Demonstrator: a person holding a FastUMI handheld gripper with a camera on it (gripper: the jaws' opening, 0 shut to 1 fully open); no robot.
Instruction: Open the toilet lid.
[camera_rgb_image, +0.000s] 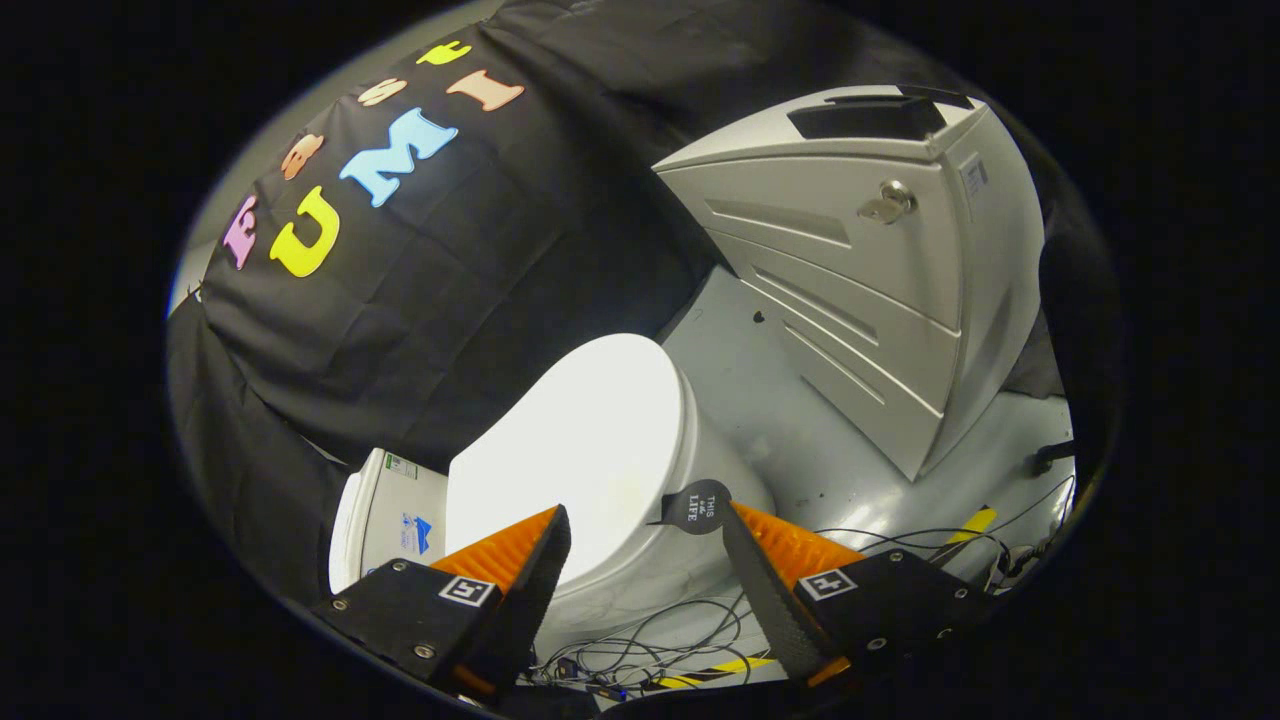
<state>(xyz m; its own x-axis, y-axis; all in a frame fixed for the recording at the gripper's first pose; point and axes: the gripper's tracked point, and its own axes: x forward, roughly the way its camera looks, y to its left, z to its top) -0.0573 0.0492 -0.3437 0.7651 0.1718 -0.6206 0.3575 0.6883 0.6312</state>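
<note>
A white toilet stands just ahead of my fingers, its lid (575, 440) down flat over the bowl (700, 540). The cistern (385, 515) sits behind it against the black cloth wall. A small dark tag (697, 505) sticks out from the lid's edge, close to my right fingertip. My gripper (645, 520) is open, one finger on each side of the lid's near edge, nothing pressed between them.
A grey cabinet (860, 280) with slanted ribs and a metal lock (888, 203) stands beyond the toilet. Loose black cables (640, 640) and yellow-black tape (715, 672) lie on the pale floor (800, 450) below the bowl. Black cloth (450, 270) hangs behind the toilet.
</note>
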